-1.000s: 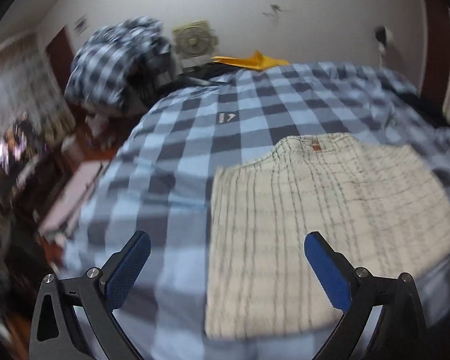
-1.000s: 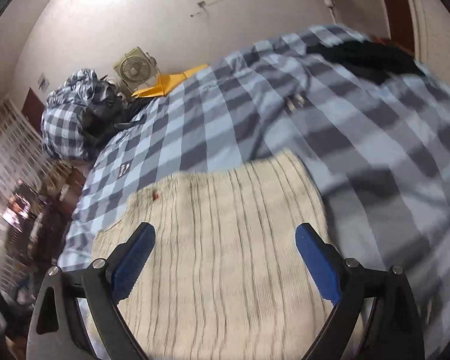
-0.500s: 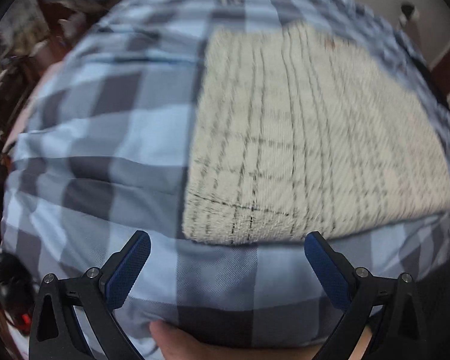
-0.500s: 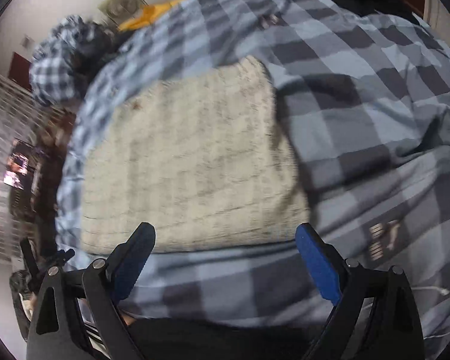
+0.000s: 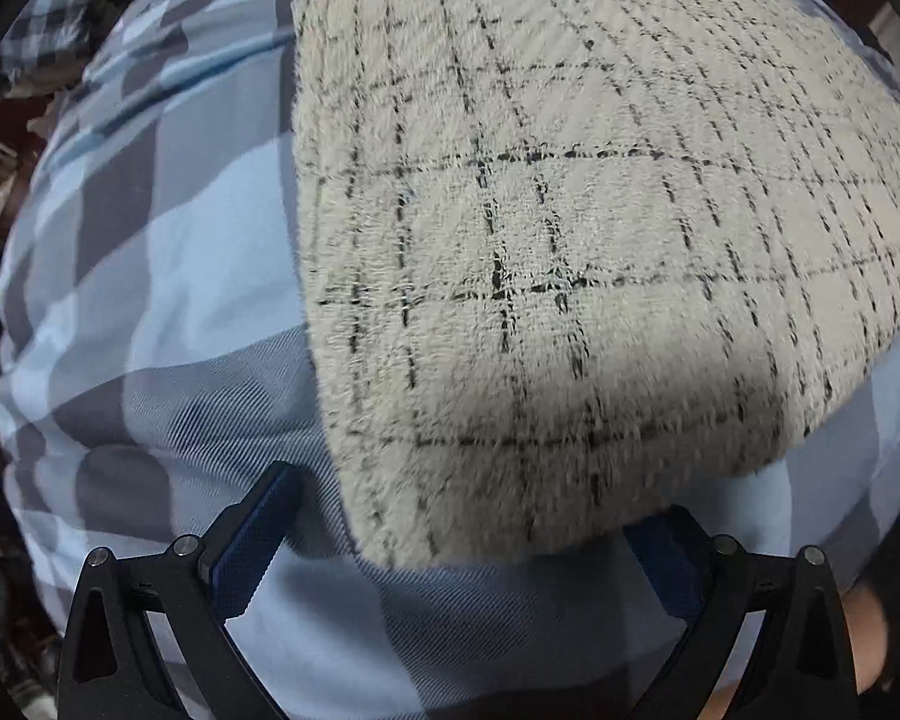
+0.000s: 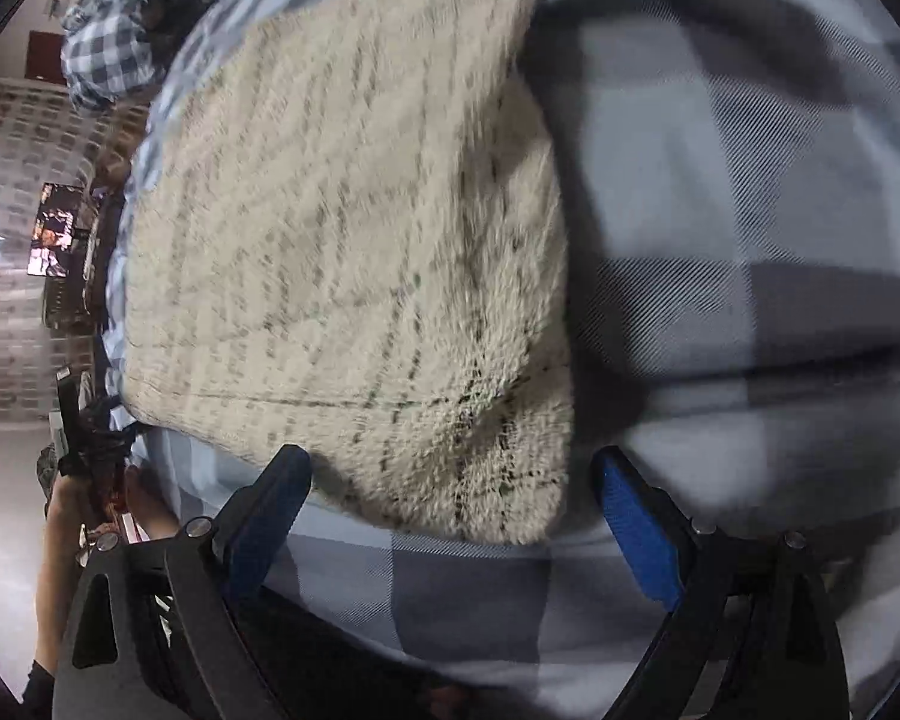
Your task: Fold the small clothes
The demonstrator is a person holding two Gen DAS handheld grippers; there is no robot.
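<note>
Now fuzzy cream cloth lies flat on checked bed cover. Left gripper and right gripper, both spread wide, holding nothing, sit at near corners, likely ready to pinch for fold.

A: What can't you make out in the left wrist view?

B: The cream checked garment runs off the top and right edges, and its near corner covers most of the left gripper's right finger.

A: And the right wrist view?

B: The garment is motion-smeared. The clutter at left is too blurred to identify.
</note>
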